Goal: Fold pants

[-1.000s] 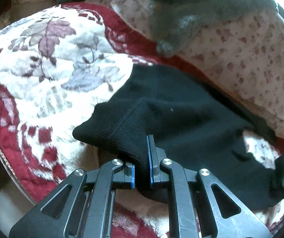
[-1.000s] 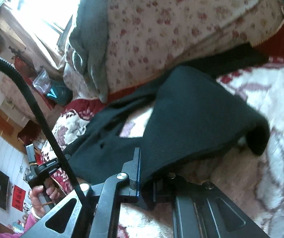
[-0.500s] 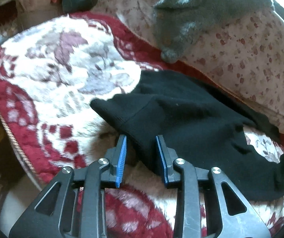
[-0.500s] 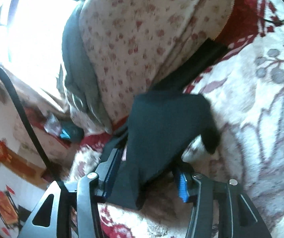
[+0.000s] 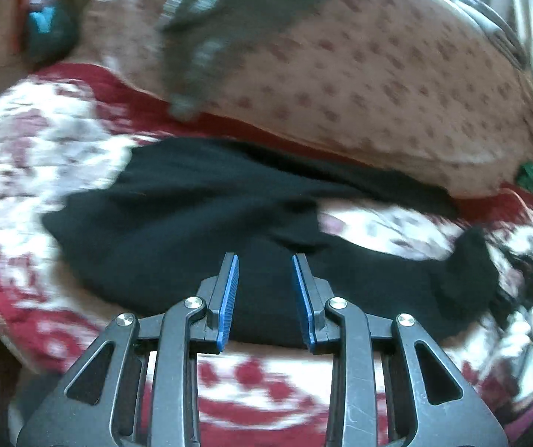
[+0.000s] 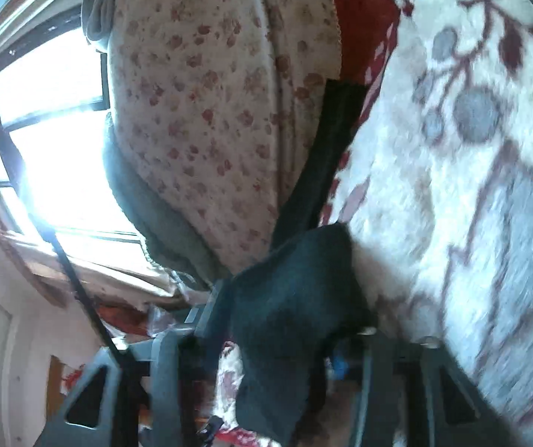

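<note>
The black pants [image 5: 199,201] lie spread across a red and white floral blanket [image 5: 24,149], one leg running right along the pillow's edge. My left gripper [image 5: 265,260] is open, its blue pads just above the near edge of the pants, holding nothing. In the right wrist view a black pant end [image 6: 296,298] lies between and over the spread fingers of my right gripper [image 6: 288,335]; the jaws stand wide apart and the cloth hides the fingertips.
A floral pillow or duvet [image 5: 378,85] with a grey garment [image 5: 206,48] on it borders the far side of the pants. A bright window [image 6: 50,130] is behind the pillow. A teal object [image 5: 46,29] sits at the far left.
My left gripper opened and let go of the waistband, then drew back along the pants. My right gripper also opened, and the pant end now lies loose over it. Both views have swung.
</note>
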